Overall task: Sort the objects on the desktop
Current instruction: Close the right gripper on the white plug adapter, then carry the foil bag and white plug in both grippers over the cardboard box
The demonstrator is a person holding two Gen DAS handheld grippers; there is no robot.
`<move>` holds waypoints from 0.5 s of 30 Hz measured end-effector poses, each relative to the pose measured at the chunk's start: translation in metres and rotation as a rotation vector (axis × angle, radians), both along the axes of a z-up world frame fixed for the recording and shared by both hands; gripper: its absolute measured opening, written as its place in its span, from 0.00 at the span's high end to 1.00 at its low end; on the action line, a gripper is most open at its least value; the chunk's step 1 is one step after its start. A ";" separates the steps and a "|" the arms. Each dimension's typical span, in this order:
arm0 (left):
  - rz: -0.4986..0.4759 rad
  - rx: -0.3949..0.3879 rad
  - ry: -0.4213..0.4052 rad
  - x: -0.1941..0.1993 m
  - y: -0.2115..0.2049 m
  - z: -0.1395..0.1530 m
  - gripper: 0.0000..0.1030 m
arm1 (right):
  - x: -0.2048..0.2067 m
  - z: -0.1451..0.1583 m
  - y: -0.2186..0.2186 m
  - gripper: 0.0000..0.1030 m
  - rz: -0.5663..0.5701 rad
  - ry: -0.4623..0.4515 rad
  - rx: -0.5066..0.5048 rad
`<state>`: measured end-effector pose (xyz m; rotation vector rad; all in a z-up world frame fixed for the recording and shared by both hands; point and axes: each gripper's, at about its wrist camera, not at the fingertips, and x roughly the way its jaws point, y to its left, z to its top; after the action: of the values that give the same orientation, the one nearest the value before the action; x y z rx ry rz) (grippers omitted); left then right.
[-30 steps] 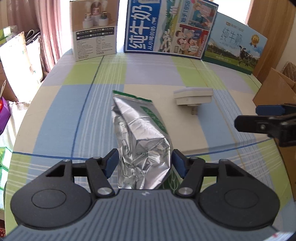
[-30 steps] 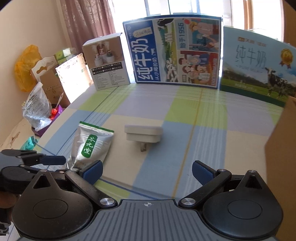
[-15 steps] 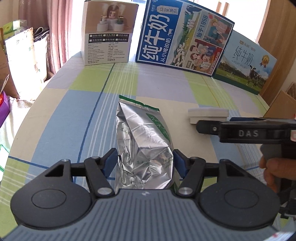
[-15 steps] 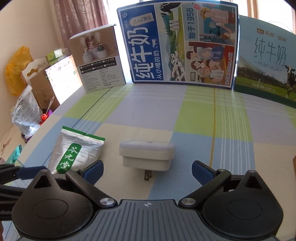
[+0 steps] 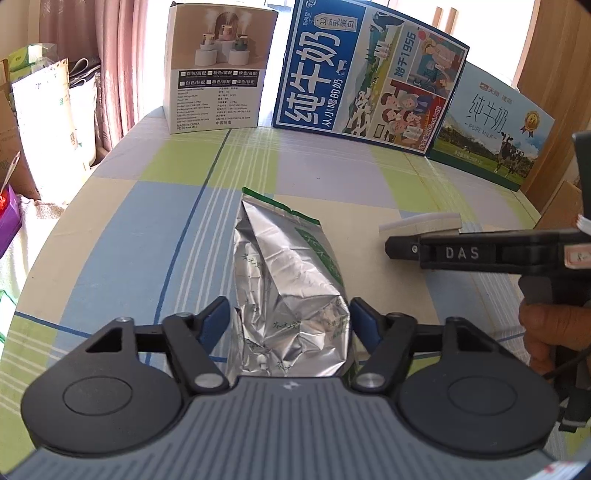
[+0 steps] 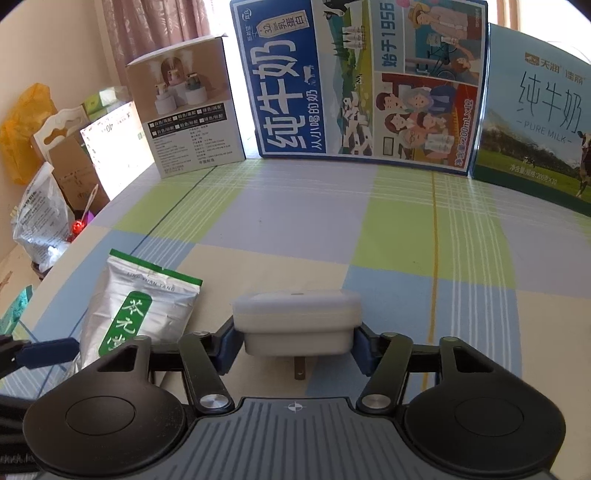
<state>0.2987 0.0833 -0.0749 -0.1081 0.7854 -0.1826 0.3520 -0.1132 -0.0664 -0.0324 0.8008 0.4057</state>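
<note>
Right gripper [image 6: 295, 341] advanced, just closed pinching white plug [image 6: 297, 321], checked tablecloth [image 6: 406, 229], curtains [image 6: 155, 26].

- A checked tablecloth [image 6: 406, 229] in blue, green, lilac and cream covers the table
- A white humidifier box [image 5: 218, 70] stands upright at the far edge; beside it a large blue milk carton case [image 6: 362, 77], then a paler case marked "PURE MILK" [image 6: 539, 122]
- Pink curtains [image 5: 99, 55] hang behind; bags and cardboard [image 6: 40, 155] crowd the floor at left, a yellow plastic bag [image 6: 22, 129] among them
</note>
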 end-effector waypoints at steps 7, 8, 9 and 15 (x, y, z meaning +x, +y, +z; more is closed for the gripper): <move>-0.031 0.016 0.025 -0.010 -0.010 0.007 0.53 | -0.036 0.004 -0.020 0.45 -0.016 0.024 -0.025; -0.040 0.015 0.032 -0.015 -0.012 0.008 0.54 | -0.043 0.005 -0.024 0.45 -0.019 0.027 -0.027; -0.050 0.015 0.041 -0.020 -0.015 0.009 0.54 | -0.051 0.006 -0.029 0.45 -0.023 0.032 -0.028; -0.131 0.058 0.075 -0.057 -0.039 0.016 0.56 | -0.117 0.014 -0.062 0.45 -0.057 0.064 -0.002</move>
<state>0.2414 0.0448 -0.0590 -0.0091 0.8727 -0.2806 0.2353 -0.1752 -0.0521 0.0021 0.8633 0.3533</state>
